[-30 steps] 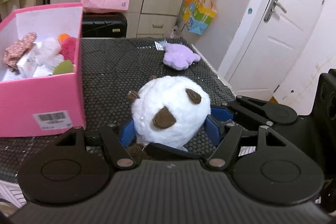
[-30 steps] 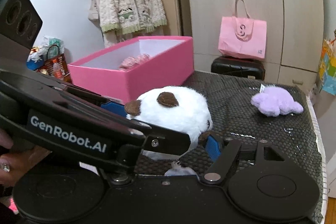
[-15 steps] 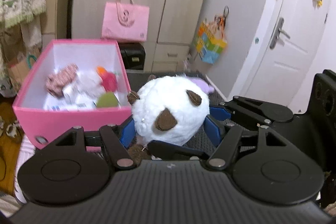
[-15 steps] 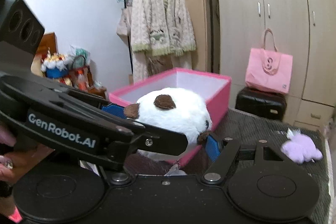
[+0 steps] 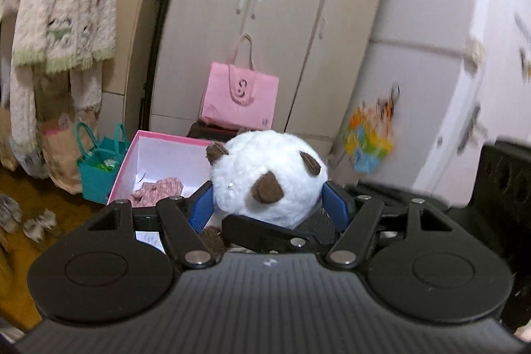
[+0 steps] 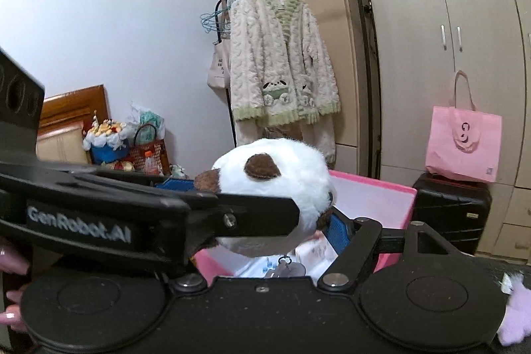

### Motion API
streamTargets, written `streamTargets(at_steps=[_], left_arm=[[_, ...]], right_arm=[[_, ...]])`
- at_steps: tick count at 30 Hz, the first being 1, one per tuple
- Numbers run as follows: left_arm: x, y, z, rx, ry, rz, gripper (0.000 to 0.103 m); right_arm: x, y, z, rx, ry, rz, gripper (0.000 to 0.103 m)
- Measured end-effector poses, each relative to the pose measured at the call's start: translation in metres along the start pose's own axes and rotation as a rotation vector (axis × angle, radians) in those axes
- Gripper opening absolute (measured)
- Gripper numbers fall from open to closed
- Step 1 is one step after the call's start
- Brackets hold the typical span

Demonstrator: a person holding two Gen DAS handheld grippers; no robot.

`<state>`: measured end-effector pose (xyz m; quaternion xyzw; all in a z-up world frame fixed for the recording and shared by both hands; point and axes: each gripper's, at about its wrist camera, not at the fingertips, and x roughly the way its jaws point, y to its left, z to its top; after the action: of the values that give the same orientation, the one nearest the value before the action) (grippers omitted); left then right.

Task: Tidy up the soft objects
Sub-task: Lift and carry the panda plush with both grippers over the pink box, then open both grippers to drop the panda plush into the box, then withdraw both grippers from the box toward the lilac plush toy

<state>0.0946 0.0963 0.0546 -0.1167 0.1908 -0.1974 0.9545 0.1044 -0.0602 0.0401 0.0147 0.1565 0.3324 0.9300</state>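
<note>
- Plush ball [image 5: 265, 184], white and round with brown ear patches, sits up in the air, pinched from both sides and raised above the near end of the pink box [image 5: 156, 151].
- Left gripper [image 5: 268, 204] holds it: the two blue pads press into the fur on either flank, jaws fairly wide because the toy is bulky.
- Right gripper [image 6: 265, 214] appears to share the load; in the right wrist view one blue pad touches the toy's lower right side, while the other is mostly hidden behind the left gripper's black arm, so I judge a grip without seeing both contacts.
- Pink box interior already contains a pink patterned soft item [image 5: 157, 191] in the left wrist view, plus white papers or packets [image 6: 312, 254] below the toy in the right wrist view, so some sorting looks done.
- Purple plush [image 6: 514, 320] lies on the dark mat at the lower right edge of the right wrist view, outside the box, so it is left to do.
- Progress, as a judgement: mid-task, with this toy in transit and not yet released; it needs lowering into the box and both grips letting go, then the purple plush needs fetching.
- Beyond: a pink tote bag [image 5: 240, 102] against the wardrobe, a knitted cardigan [image 6: 282, 62] on a rack.
</note>
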Motion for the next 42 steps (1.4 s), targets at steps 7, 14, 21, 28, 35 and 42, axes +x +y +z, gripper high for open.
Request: streamTargets(at_steps=[7,14,21,28,35,42], left_arm=[[0.034,0.039,0.0,-0.065,0.035,-0.004,0.067],[0.059,0.07,-0.009,-0.088,0.158,0.035,0.067],[0.058,0.073,-0.019,-0.05,0.181,0.101,0.07],[0.03,0.06,-0.018,0.006,0.118,0.119,0.073],[0.002,0.042,-0.02,0.071,0.087,0.145,0.079],[-0.022,0.013,-0.021,0.155,0.097,0.099,0.08]], right_arm=[[0.046,-0.023,-0.006,0.092,0.054,0.04,0.077],[0.085,-0.033,-0.023,0.134,0.17,0.076,0.078],[0.1,-0.036,-0.035,0.139,0.248,0.055,0.078],[0.083,-0.04,-0.036,0.133,0.254,0.011,0.079],[0.036,-0.033,-0.029,0.053,0.22,-0.047,0.079],[-0.024,-0.029,-0.023,-0.024,0.17,-0.088,0.079]])
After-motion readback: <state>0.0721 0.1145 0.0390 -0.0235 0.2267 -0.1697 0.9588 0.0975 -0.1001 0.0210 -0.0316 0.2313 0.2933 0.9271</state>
